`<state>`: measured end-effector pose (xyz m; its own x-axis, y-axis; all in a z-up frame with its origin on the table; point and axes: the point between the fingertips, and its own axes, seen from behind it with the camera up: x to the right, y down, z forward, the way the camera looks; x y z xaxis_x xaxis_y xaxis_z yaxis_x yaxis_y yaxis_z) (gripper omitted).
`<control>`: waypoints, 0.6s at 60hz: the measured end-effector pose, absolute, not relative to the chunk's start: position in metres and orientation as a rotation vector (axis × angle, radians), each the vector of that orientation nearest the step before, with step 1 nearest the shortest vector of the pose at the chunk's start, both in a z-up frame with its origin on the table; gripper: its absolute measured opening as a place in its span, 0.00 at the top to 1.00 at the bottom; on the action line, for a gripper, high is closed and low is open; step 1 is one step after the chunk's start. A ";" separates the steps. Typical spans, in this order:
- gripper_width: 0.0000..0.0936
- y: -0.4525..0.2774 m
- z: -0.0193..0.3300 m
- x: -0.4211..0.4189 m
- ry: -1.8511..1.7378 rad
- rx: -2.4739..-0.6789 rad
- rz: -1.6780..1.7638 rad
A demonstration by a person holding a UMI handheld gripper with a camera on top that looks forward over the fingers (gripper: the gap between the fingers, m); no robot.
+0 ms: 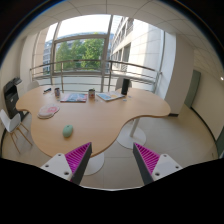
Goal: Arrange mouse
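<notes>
Green mouse [68, 130], tan table [100, 118], magenta pads [78, 156].

Office or meeting room in a multi-storey building. A large curved wooden desk [95, 115] on white pedestal legs fills the middle of the room, with a chair [12, 122] at its near end. On the desk lie a keyboard [74, 97], a mouse [68, 130] and a dark speaker [125, 86]. Beyond it, a railing [100, 70] and a tall window [82, 50] face trees and a neighbouring block.
</notes>
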<state>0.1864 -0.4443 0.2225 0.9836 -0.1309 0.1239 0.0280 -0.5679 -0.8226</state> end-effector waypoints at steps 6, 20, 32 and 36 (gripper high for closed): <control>0.09 -0.449 0.216 0.189 0.085 -2.176 -0.233; 0.09 -0.487 0.177 0.168 0.159 -2.217 -0.297; 0.11 -0.504 0.112 0.107 0.206 -2.296 -0.260; 0.10 -0.495 0.094 0.080 0.186 -2.320 -0.229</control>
<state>0.0800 -0.4955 0.0941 0.9730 -0.2045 0.1072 -0.0636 -0.6839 -0.7268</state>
